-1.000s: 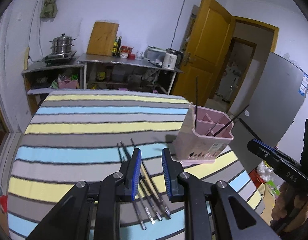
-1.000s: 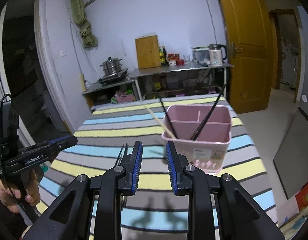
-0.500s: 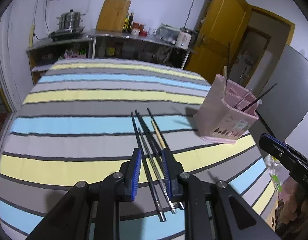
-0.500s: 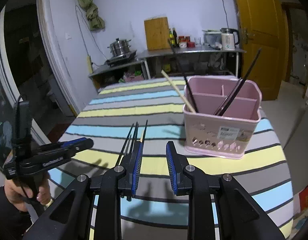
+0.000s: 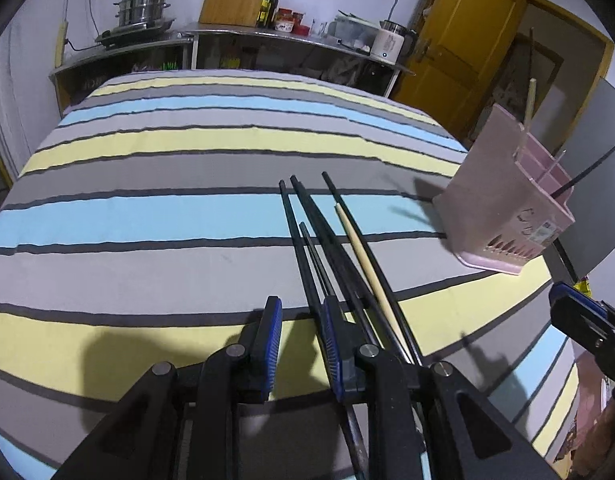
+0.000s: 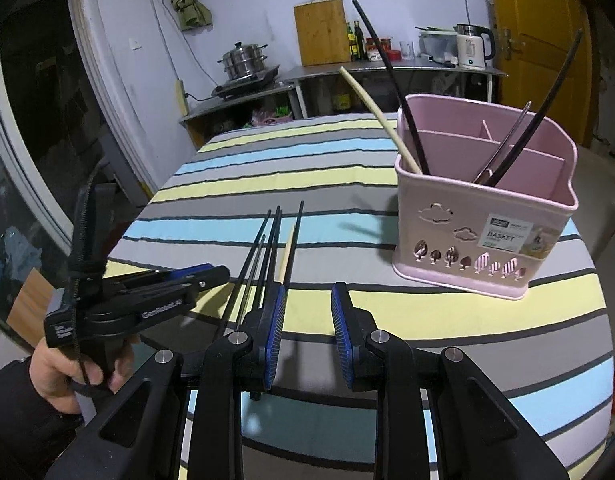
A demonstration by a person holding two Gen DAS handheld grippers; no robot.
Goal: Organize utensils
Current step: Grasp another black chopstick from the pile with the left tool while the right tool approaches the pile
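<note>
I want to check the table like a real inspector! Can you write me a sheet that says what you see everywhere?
Surface: table with striped cloth, blue, yellow and grey.
Job's things: loose chopsticks, four black and one pale, lying side by side; pink basket standing upright, already holding a few chopsticks.
Clutter: nothing seen on the cloth.
Grippers: left gripper open, low over the chopstick ends; right gripper open, nothing between its jaws.
Cables: black cord on the left gripper's handle.
Surroundings: steel pot, cutting board, kettle, yellow door.
</note>
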